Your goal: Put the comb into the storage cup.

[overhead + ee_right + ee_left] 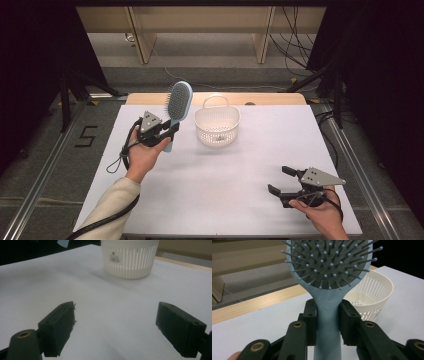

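1. Nearest, the right gripper (283, 181) is held low over the desk's (225, 190) front right part. Its fingers (58, 328) are spread wide, with nothing between them and nothing touched.
2. Farther back on the left, the left gripper (171, 128) is raised above the desk. Its fingers (310, 320) are pinched on the handle of the brush (178, 106), one pad pressed to each side just below the head.
3. The brush is carried upright and slightly tilted, clear of the desk, bristles turned toward the gripper's camera. It is held just left of the basket (217, 125) and apart from it.
4. The basket stands upright at the middle of the desk's far half; no object can be made out inside.
5. The work is judged to be about halfway: the brush has been picked up and lifted. What is left is judged to be moving it over the basket's rim and letting it go inside.
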`<state>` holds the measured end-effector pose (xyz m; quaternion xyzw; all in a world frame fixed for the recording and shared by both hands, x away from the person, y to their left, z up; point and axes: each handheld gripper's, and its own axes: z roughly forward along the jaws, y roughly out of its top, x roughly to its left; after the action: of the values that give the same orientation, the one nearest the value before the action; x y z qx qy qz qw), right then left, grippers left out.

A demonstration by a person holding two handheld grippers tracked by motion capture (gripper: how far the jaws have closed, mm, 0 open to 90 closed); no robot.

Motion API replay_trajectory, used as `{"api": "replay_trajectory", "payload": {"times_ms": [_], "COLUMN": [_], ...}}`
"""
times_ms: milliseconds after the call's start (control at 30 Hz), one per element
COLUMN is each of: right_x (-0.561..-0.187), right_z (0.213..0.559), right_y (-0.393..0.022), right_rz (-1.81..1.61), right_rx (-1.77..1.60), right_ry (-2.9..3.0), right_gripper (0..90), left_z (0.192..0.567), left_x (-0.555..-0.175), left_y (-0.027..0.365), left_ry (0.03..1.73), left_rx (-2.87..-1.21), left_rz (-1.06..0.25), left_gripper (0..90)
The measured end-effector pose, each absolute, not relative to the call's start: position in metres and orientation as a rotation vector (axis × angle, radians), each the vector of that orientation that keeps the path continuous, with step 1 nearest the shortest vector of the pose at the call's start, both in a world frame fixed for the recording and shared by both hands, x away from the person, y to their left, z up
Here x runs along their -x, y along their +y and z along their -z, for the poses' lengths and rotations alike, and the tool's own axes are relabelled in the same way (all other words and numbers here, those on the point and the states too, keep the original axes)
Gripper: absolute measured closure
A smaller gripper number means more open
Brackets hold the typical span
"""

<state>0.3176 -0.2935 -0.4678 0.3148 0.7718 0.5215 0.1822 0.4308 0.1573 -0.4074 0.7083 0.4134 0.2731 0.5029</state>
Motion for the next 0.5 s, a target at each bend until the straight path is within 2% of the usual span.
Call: {"api": "replay_trajectory", "payload": {"times_ms": [500], "right_x": [-0.3182], "right_z": [0.4682], "right_y": [-0.2937], "right_rz": [-1.468], "right_rx": [-0.893], "right_ry": [2.177], "right_gripper": [16.3], "left_z": [0.4034], "left_x": [-0.4325], "left_y": [0.1564], "left_ry": [0.991], "left_rx": [-1.698], "left_rz": [-0.67], "left_gripper": [69.6]}}
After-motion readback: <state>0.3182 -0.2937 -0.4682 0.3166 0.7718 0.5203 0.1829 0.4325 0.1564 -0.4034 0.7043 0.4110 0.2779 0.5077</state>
